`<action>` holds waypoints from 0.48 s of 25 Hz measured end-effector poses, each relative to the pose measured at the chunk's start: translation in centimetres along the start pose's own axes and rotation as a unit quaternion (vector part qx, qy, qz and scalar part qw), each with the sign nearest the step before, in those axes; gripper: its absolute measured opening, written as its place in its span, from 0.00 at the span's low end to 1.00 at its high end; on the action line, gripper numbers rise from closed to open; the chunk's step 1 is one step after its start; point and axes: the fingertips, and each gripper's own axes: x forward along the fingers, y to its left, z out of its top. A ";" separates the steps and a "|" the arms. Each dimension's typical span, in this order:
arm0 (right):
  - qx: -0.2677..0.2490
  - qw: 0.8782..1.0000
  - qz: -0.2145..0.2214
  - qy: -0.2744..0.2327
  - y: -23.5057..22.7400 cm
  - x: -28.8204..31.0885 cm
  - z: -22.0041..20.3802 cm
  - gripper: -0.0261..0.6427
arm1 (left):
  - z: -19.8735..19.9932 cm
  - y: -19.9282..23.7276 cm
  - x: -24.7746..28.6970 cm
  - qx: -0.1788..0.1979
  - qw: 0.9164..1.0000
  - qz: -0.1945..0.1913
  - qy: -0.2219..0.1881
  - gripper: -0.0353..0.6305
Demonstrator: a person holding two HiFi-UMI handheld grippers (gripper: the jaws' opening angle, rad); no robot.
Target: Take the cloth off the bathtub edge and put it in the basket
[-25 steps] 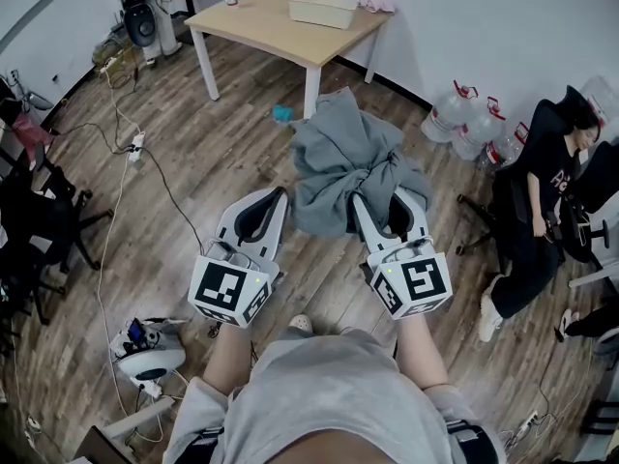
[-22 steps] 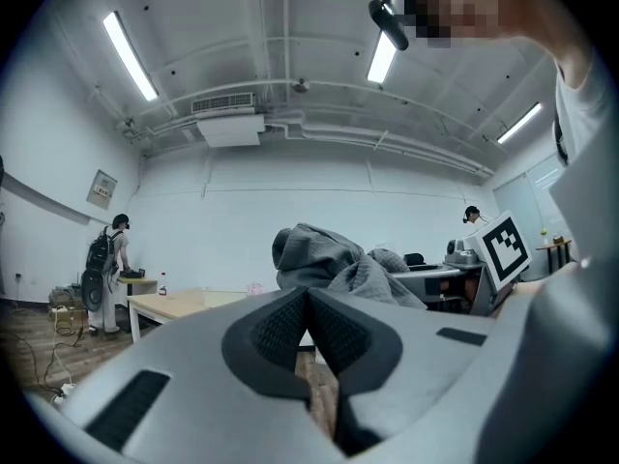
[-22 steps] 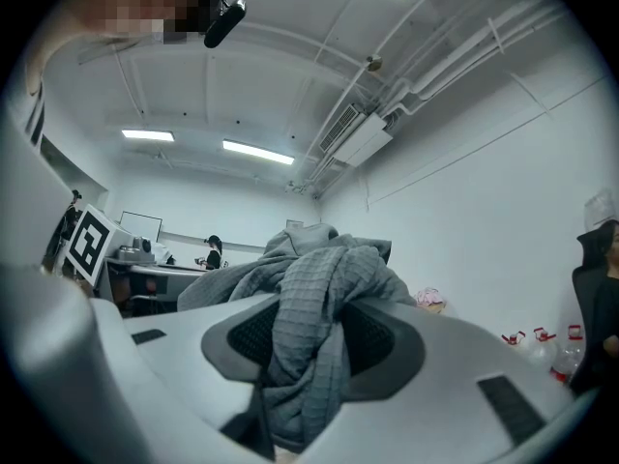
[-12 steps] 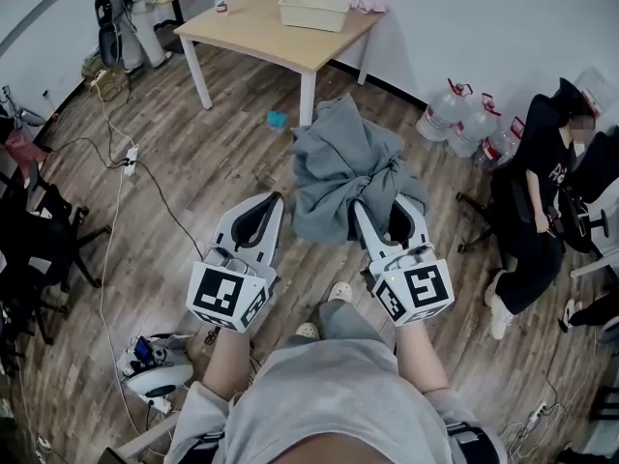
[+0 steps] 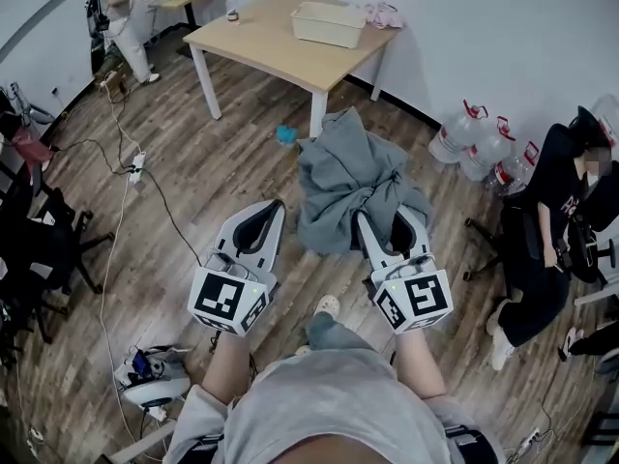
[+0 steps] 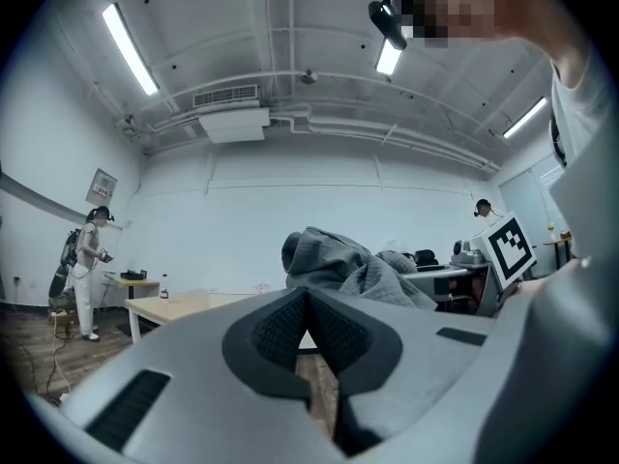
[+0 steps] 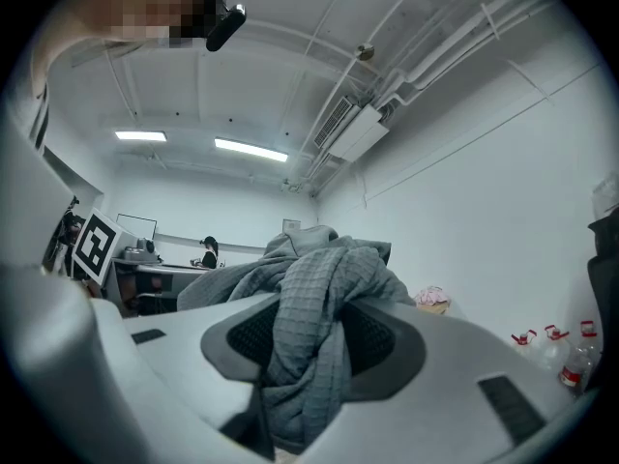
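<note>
Looking down from the head view: right gripper (image 5: 389, 218) has its jaws clenched on a bunched grey waffle-weave cloth (image 5: 350, 184). One fold hangs down between the pads and the bulk is heaped over the jaw tips. The cloth is carried clear of the floor, on the near side of the pale wooden table with white legs (image 5: 253, 44), just short of its near corner leg

The left gripper (image 5: 274, 207) has its jaws pressed together, tips meeting, nothing between them. It is held level next to the right one, just beside the cloth, also near side of the table

A shallow cream plastic basket (image 5: 329, 24) stands on the surface toward its far edge by the white wall, with a pink bundle (image 5: 385, 14) just beside it at the far corner

A small blue object (image 5: 285, 134) lies on the wood-plank floor (image 5: 208, 162) by the table's near leg. Clear water bottles with red handles (image 5: 479, 141) cluster right of the table, against the wall. A seated person in black (image 5: 551, 216) is further right, and a standing person (image 5: 118, 17) is left of the table
</note>
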 end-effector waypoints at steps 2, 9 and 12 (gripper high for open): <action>-0.003 1.000 0.006 -0.004 -1.1 1.8 0.1 0.30 | 0.2 1.2 1.9 0.003 1.000 0.004 -0.002 0.05; -0.004 1.000 0.010 -0.014 -5.1 5.7 -0.2 0.30 | 0.4 2.9 7.9 0.024 1.000 0.005 -0.012 0.05; -0.010 1.000 0.016 -0.019 -7.2 7.0 0.0 0.30 | 0.7 3.1 10.6 0.024 1.000 0.005 -0.017 0.05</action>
